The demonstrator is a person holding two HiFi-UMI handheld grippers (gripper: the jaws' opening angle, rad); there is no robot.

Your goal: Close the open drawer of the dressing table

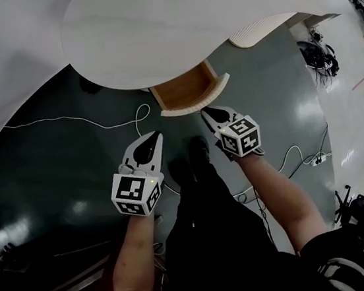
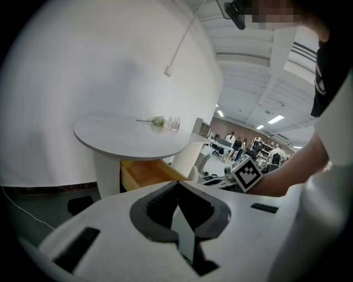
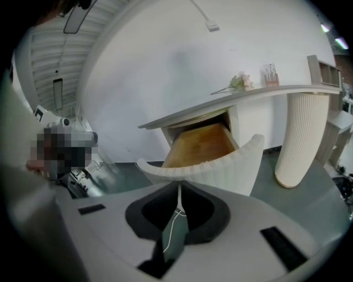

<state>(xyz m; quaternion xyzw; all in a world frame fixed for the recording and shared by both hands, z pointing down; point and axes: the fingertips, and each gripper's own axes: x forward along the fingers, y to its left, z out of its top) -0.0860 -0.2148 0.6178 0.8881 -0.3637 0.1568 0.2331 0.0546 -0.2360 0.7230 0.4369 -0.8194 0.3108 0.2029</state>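
The dressing table's white oval tabletop (image 1: 172, 23) fills the upper part of the head view. The drawer (image 1: 185, 91) stands pulled out from under its near edge. The drawer's long axis runs along its slide, from the table toward the person, slanting slightly to the person's right. Its bare wooden inside faces up, and its curved, ribbed white front (image 1: 196, 104) points at the person.

The right gripper (image 1: 205, 112) is held low at the right part of that front. Its tongs are closed tip to tip with nothing between them. In the right gripper view the ribbed front (image 3: 209, 168) stands just beyond the tips; contact cannot be told.

The left gripper (image 1: 156, 135) hangs over the dark floor (image 1: 59, 171), to the left of the drawer and nearer the person, apart from the drawer. Its tongs are also closed and empty.

A white cable (image 1: 99, 124) trails across the floor by the table. On the tabletop lie a dried flower sprig (image 2: 157, 120) and small glass bottles (image 2: 175, 122). A ribbed white leg (image 3: 300, 137) stands beside the drawer.
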